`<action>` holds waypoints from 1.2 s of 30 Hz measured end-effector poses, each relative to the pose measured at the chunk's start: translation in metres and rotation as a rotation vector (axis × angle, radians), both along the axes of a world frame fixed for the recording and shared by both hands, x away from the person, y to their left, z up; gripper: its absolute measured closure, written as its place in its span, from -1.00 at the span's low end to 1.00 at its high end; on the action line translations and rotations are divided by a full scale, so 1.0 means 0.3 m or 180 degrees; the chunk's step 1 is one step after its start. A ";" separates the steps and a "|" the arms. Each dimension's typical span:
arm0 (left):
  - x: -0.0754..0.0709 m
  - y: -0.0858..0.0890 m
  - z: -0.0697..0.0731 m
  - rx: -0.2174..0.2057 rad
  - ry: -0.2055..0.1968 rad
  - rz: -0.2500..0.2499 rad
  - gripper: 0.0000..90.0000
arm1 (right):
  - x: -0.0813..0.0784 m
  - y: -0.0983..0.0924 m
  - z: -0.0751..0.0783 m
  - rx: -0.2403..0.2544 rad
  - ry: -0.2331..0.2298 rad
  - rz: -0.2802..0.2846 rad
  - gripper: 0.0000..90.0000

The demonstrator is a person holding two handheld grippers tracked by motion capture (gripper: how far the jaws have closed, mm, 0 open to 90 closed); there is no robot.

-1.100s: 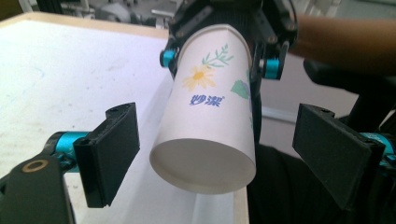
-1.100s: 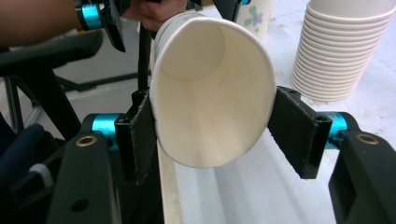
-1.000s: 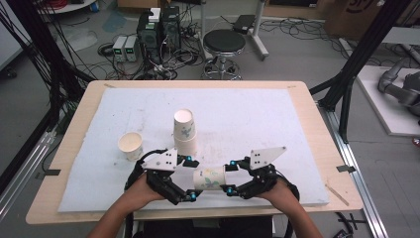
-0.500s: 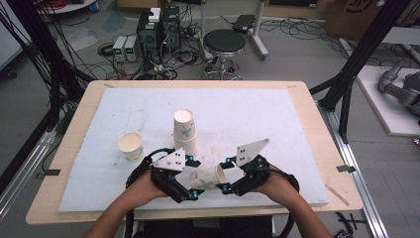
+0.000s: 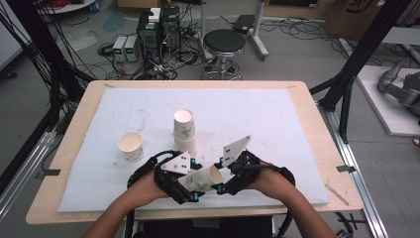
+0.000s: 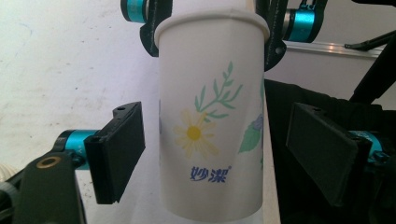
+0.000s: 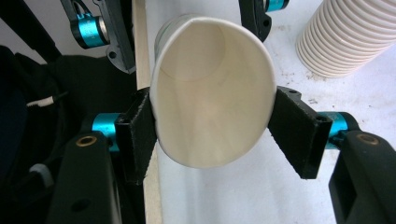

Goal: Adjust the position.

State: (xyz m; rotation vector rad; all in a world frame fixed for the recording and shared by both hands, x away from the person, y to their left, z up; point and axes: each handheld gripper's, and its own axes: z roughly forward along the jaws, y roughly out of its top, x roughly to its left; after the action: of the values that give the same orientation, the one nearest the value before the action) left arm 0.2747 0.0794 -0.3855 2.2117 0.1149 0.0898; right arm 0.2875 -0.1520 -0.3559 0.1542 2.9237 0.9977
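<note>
Wooden table (image 5: 74,208) w/ white foam mat (image 5: 277,129) on top – biggest thing here. On the mat, mid-table, a stack of upside-down paper cups (image 5: 184,130); to its left a single upright cup (image 5: 131,146). At the near edge, betw. both hands, a flowered paper cup (image 5: 202,178) held on its side, off the mat. Right gripper (image 7: 212,128) squeezes it at the rim – mouth pinched oval. Left gripper (image 6: 215,154): jaws have just been closing, cup body betw. them, pads not yet touching.
</note>
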 end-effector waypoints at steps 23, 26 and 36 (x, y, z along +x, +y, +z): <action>0.011 -0.028 -0.016 0.0194 0.0141 -0.0062 -0.20 | -0.001 0.051 0.017 -0.0312 0.0009 0.0125 -0.21; 0.013 -0.029 -0.018 0.0189 0.0147 -0.0061 -0.20 | 0.000 0.052 0.017 -0.0296 0.0003 0.0131 -0.21; 0.014 -0.020 -0.034 -0.0013 0.0234 0.0060 -0.26 | 0.004 0.038 0.010 -0.0046 0.0051 -0.0011 -0.45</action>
State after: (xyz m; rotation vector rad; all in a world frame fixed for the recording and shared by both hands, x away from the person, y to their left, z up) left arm 0.2788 0.0734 -0.3956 2.2107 0.1765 0.0188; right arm 0.2887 -0.1405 -0.3527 0.1674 2.9432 0.9792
